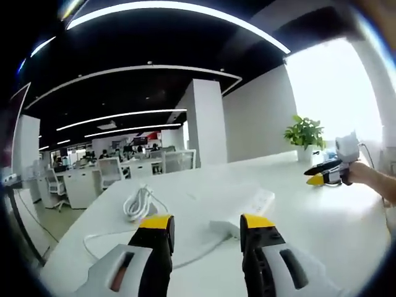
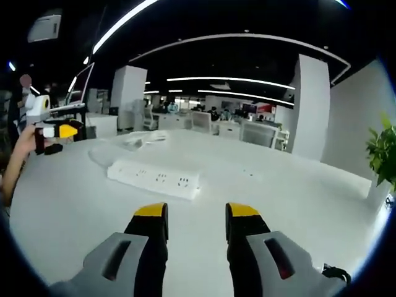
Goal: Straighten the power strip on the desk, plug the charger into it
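In the left gripper view, the left hand-held gripper stood above the white tabletop with its two yellow-tipped jaws apart and nothing between them. The white power strip lay just ahead of the right jaw, running away at a slant toward the upper right, its near end partly hidden behind that jaw's tip. Its white cord curved off to the left in a loose loop across the surface. A coiled white charger cable sat ahead of the left jaw, apart from the strip. To the right of the strip the tabletop was bare up to the right hand-held gripper, which hung above the far right side, held by a hand; its jaws looked nearly together, though whether they were fully closed could not be told here. A potted plant stood near the far edge by the bright window.

In the right gripper view, the right hand-held gripper hovered with its jaws apart and empty. The power strip lay crosswise ahead of them, sockets up, with bare tabletop between it and the jaw tips and a wide open stretch to the right. The charger cable lay beyond the strip near the far edge. The left hand-held gripper hung over the left edge.
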`<state>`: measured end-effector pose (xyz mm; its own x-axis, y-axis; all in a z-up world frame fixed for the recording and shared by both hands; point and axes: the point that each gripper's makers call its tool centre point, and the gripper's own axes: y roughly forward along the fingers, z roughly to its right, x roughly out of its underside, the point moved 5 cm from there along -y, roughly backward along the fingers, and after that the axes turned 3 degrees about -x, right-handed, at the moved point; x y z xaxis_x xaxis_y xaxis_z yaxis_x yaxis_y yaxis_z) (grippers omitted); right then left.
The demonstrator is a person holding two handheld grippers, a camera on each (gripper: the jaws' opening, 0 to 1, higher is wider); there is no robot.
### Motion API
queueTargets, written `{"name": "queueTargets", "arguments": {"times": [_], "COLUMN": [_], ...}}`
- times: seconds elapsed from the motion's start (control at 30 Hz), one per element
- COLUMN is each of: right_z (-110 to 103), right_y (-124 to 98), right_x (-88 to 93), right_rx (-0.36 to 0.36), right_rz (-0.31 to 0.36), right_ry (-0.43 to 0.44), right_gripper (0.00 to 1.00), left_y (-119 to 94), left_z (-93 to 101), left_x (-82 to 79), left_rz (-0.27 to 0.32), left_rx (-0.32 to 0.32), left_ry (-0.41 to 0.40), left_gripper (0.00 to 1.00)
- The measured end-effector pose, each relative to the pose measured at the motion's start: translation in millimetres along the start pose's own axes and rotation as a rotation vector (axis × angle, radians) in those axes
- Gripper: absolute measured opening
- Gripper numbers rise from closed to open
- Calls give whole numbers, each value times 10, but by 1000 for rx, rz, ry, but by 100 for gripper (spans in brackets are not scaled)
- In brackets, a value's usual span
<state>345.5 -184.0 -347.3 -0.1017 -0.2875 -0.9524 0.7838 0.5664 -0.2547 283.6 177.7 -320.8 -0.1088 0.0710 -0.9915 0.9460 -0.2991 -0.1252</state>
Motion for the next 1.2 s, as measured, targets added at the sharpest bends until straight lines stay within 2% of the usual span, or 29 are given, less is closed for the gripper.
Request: {"name": "queueTargets", "arguments": {"times": [0.33,0.43,0.5,0.67,0.8,0.97,1.2], "right_z": [91,107,127,199,231,244,226], "right_y": [305,371,410,484,540,619,659], "right_x": [163,196,203,221,194,189,205], "right_rx": [-52,-75,-82,-80,-101,-131,-159], "right_rz": [-32,-29,-29,-45,-28,-20,-24], "right_ry": [-19,-2,10,-30,-20,-15,-23], "right_gripper": [36,36,37,36,35,35,34], "left_y": [173,240,289,368,427,505,573], "left_z": [125,169,185,211,232,232,269], "left_x": [31,53,79,153,214,284,366], "left_rz": [-43,-62,-76,-112,-133,-155,-152], "left_rx": [63,85,82,84,87,101,149], "left_ry": [1,1,13,36,66,48,38], "left_gripper": [44,44,44,44,43,43,41]}}
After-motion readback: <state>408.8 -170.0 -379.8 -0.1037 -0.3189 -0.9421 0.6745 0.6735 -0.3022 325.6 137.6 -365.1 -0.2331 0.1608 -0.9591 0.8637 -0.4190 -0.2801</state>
